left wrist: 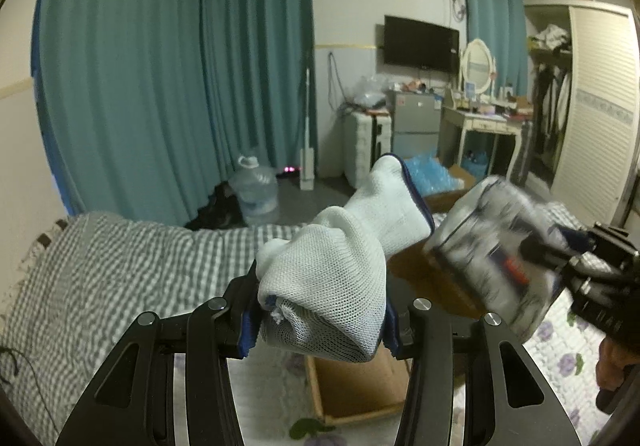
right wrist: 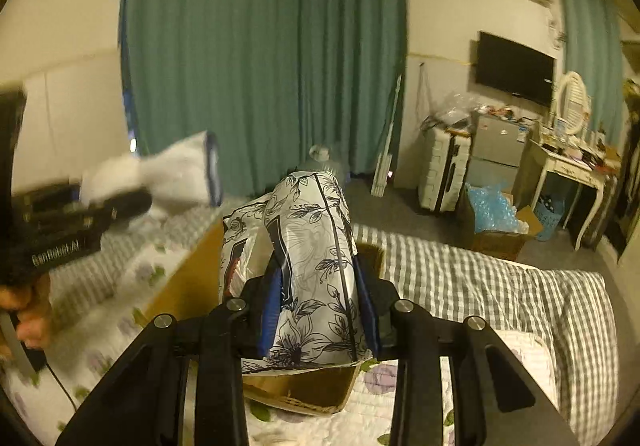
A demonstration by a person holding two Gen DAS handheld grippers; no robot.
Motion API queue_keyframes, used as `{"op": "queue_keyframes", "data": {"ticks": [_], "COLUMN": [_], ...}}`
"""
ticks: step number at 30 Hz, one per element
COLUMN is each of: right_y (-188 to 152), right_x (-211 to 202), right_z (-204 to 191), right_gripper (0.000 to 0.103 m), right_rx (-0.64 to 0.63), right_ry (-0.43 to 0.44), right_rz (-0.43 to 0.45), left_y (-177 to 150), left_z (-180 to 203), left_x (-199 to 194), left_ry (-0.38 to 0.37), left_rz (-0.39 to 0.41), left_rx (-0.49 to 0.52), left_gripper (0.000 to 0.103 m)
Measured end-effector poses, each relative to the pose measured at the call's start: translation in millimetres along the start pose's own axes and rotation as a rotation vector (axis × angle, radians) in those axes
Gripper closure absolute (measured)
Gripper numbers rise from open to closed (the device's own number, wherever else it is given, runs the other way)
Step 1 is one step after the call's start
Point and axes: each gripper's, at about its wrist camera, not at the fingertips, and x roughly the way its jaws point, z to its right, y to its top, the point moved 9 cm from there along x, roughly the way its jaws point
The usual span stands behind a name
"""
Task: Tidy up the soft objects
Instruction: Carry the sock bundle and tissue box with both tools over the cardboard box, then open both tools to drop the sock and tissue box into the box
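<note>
Two soft things are in my tongs at once, both lifted over the cardboard box [right wrist: 192,282] that sits on the bed [left wrist: 120,258]. My left gripper [left wrist: 316,310] is clamped on a white knit glove [left wrist: 332,278], bunched between the blue pads, its cuff pointing to the far side of the room. My right gripper [right wrist: 320,310] squeezes a floral-printed soft pack [right wrist: 312,246], held upright above the box's near edge. Seen from the left wrist, the pack [left wrist: 496,250] hangs just right of the glove, blurred; from the right wrist, the glove [right wrist: 172,170] shows at the left, also blurred.

As I judge it, the picking up is done for these two, but neither is put away: both hang clear above the box, not inside. What the box already holds I cannot tell, since my load hides most of its inside. Lowering each and letting go is what remains.
</note>
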Motion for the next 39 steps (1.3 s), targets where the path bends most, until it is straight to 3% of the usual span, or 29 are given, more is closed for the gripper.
{"op": "queue_keyframes", "data": {"ticks": [5, 11, 15, 20, 24, 29, 31, 33, 39], "right_y": [-25, -62, -75, -80, -80, -72, -65, -56, -35], "right_x": [40, 79, 90, 95, 93, 77, 71, 60, 23], "right_z": [-6, -11, -12, -13, -12, -15, -16, -16, -13], "right_gripper": [0.07, 0.07, 0.07, 0.069, 0.064, 0.043, 0.042, 0.042, 0.035], "right_rx": [-0.039, -0.033, -0.057, -0.091, -0.085, -0.073, -0.081, -0.091, -0.032], "right_ry": [-0.01, -0.016, -0.016, -0.025, -0.019, -0.006, -0.006, -0.009, -0.018], "right_rz": [-0.077, -0.184, -0.212, -0.23, -0.232, -0.174, -0.153, -0.125, -0.043], "left_y": [-21, -56, -65, -65, -74, -72, -62, -52, -22], "left_z": [6, 21, 27, 38, 42, 46, 45, 43, 29], "left_x": [40, 78, 83, 85, 96, 96, 88, 79, 47], "left_ry": [0.045, 0.014, 0.04, 0.014, 0.022, 0.029, 0.045, 0.044, 0.037], "left_rz": [-0.076, -0.183, -0.192, -0.207, -0.255, -0.257, -0.221, -0.187, -0.097], "left_rx": [0.038, 0.077, 0.125, 0.142, 0.141, 0.173, 0.172, 0.156, 0.084], "left_gripper": [0.056, 0.056, 0.056, 0.055, 0.047, 0.037, 0.035, 0.021, 0.018]}}
